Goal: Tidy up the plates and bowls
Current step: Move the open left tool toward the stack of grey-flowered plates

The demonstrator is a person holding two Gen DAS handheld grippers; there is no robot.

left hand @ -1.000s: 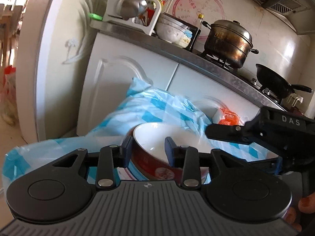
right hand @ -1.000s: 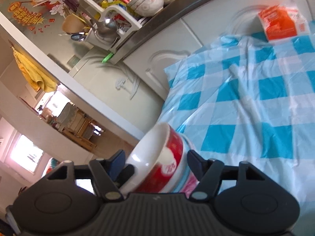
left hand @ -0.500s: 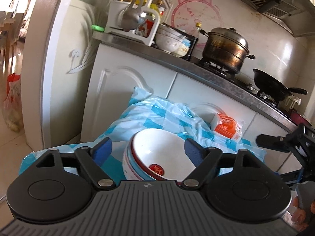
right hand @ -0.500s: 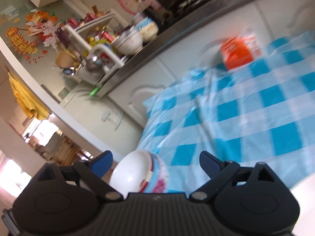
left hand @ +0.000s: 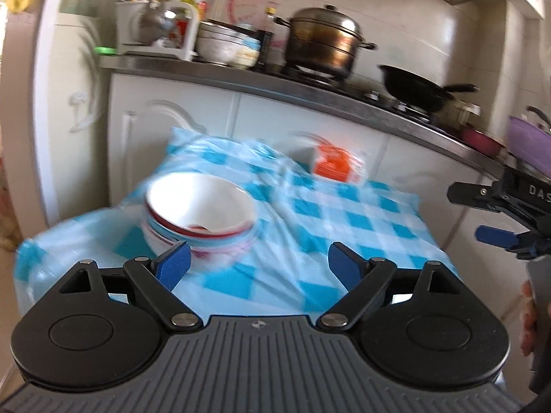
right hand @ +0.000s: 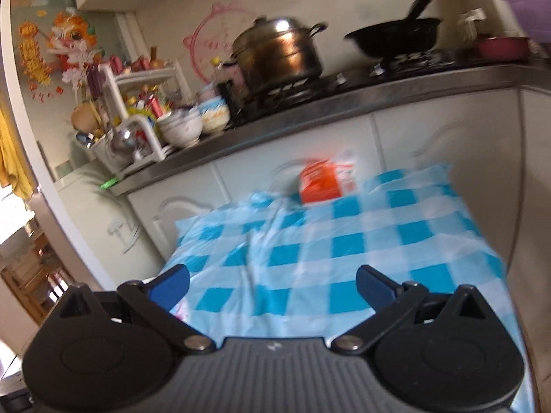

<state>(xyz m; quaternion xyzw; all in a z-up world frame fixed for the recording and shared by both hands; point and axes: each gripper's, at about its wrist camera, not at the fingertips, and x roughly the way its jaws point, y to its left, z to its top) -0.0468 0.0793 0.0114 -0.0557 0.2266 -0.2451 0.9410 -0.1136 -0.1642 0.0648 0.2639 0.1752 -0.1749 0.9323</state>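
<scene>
Your left tool [left hand: 258, 263] and right tool [right hand: 272, 284] are both opening wide, nothing between; stacked bowls [left hand: 199, 216], approx two or three, sit on checked desk [left hand: 361, 216].

The left gripper [left hand: 258, 263] points forward and slightly down, its blue-padded jaws opening wide with nothing pressed between them. The right gripper [right hand: 272, 284] is tilted the same way, jaws also opening and empty. In the left wrist view the right gripper [left hand: 496, 213] shows at three o'clock, with fingertips of the person's hand [left hand: 528, 313] below it at about four o'clock.
</scene>
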